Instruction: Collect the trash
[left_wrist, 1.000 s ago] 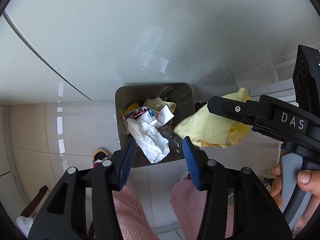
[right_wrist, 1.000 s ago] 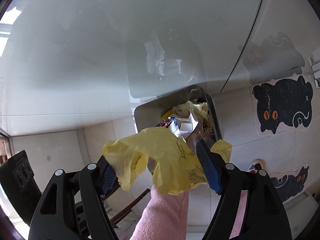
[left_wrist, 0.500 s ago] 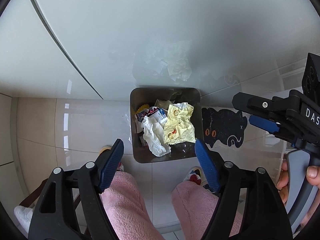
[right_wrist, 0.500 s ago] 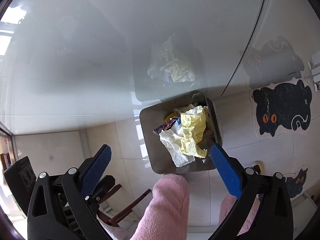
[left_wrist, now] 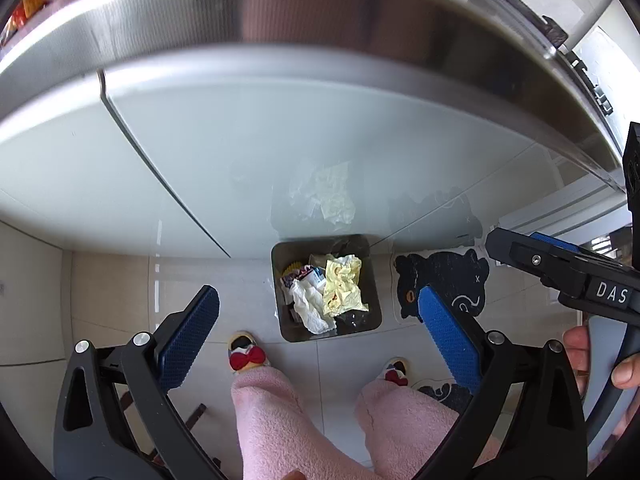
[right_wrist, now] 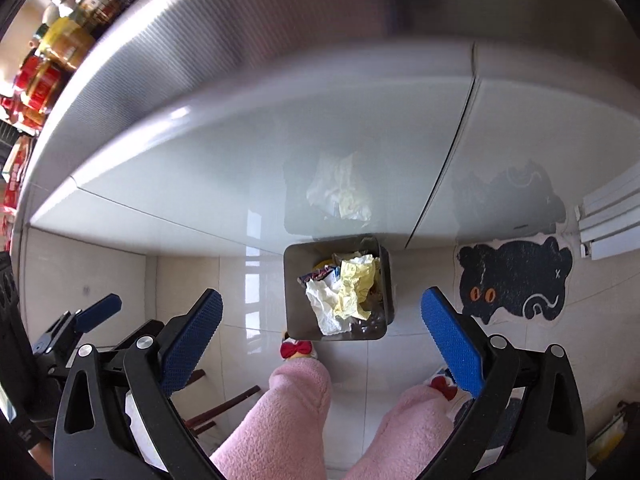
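One trash bin (left_wrist: 280, 280), dark and square, sits on the pale tiled floor (left_wrist: 112, 280) against the foot of a glossy white cabinet front (left_wrist: 280, 140). Inside it: crumpled yellow paper (left_wrist: 342, 288) on top, a white tissue (left_wrist: 310, 308) beside it on the left, and a small colourful wrapper (left_wrist: 298, 274) behind the tissue; its print is too small to read. Cabinet gloss mirrors the bin's contents. A steel countertop edge (left_wrist: 320, 20) runs above.

Left gripper (left_wrist: 316, 320) is spread wide and empty, well above the bin. Right gripper (right_wrist: 320, 318) is likewise spread wide, nothing between its blue pads (right_wrist: 192, 336).

A black cat-shaped mat (left_wrist: 440, 280) lies on the floor just right of the bin. Pink fleece legs (left_wrist: 272, 420) and slippers with red bows (left_wrist: 246, 354) stand near the bin's front.

Left wrist view only: the right gripper's side, marked "DAS", with the right hand (left_wrist: 600, 356) on its handle. Right wrist view only: jars and red packets (right_wrist: 44, 64) on a shelf at upper left, labels unreadable, and the left gripper at the left edge.
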Demonstrator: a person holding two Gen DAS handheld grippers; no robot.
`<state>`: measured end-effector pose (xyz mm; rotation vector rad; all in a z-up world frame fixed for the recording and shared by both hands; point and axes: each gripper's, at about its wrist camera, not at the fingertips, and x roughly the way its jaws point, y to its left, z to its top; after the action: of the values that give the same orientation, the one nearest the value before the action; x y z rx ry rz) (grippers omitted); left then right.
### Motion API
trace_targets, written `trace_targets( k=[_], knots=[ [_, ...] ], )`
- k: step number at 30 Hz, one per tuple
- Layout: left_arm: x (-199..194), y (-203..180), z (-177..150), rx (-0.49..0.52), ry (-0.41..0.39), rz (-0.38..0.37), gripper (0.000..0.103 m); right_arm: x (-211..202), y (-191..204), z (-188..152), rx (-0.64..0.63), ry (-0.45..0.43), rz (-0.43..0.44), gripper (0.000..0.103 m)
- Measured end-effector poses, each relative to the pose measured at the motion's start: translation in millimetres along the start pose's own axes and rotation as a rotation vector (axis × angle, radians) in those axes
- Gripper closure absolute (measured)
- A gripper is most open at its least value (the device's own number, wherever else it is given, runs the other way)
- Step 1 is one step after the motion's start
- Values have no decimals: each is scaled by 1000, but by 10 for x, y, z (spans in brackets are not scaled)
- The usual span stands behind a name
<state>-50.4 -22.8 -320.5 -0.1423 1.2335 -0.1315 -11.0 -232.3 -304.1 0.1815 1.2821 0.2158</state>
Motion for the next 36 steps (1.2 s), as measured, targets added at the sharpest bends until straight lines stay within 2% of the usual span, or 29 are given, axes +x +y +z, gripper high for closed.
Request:
trace_targets(
  k=[7,12,18,25,29,36],
  knots=[
    [-942,-212,343,29,-171,61,8,-887,195,219,-167,-168,-51,3],
    [-1578,-367,542,56,-284,92,8,-1490,242,341,-175,-252,-49,3],
    [-2182,-566,672,86,-371,107,8,-2088,341,410,-167,-352,-45,3],
    [-2602,-637,746,78,-466,118,8,-2504,529,477,-203,-453,-114,3],
    [-2703,-623,800,58,-485,136,8,-2638,548,509,-208,-479,-139,3],
    [-2785,-589,893,34,-507,120,8,-2774,551,572,-202,-514,-145,3]
  ],
)
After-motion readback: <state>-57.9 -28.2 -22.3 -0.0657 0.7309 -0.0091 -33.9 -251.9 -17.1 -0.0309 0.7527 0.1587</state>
